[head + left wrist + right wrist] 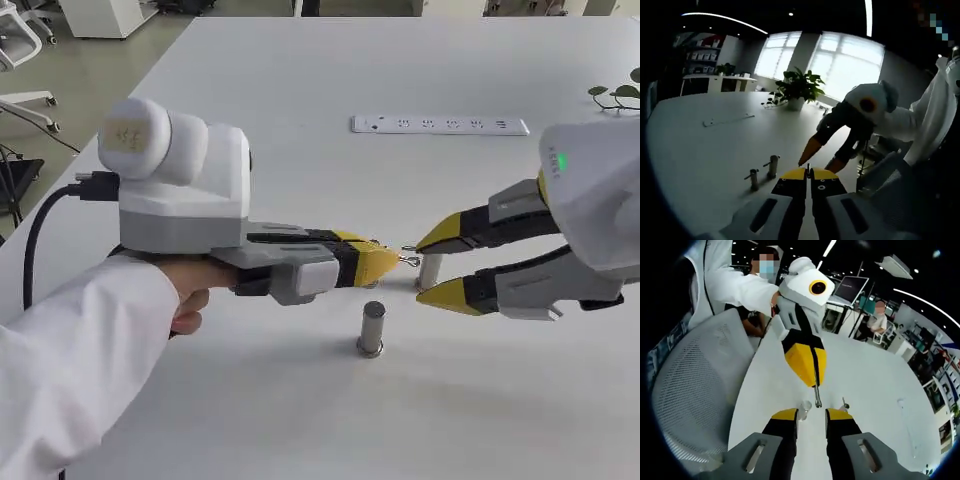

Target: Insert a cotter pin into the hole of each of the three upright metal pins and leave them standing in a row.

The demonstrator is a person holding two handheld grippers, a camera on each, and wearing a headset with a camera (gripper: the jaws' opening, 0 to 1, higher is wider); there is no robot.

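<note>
**Counter and surroundings.** The white counter (300,100) is seen across the head view. A mesh chair (695,390) beside it is supplied by the right gripper view, and a potted plant (796,91) at its far edge by the left gripper view.

**Grippers.** The left hand-held gripper (385,262), carried in a hand (190,290), is clenched on a cotter pin (408,258). The right hand-held gripper (432,268) is held released, its jaws set to either side of an upright metal pin (430,275).

**Smaller items.**
- A power strip (440,124) lies well beyond.
- A second metal pin (372,328) stands apart, nearer the person.
- In the left gripper view a rear pin (772,166) and a front pin (754,179) are shown with small crossbars near their tops.
- The cotter pin's tip is held just beside the flanked pin's top.
- In the right gripper view the counter behind is partly blocked by the left hand-held gripper.
</note>
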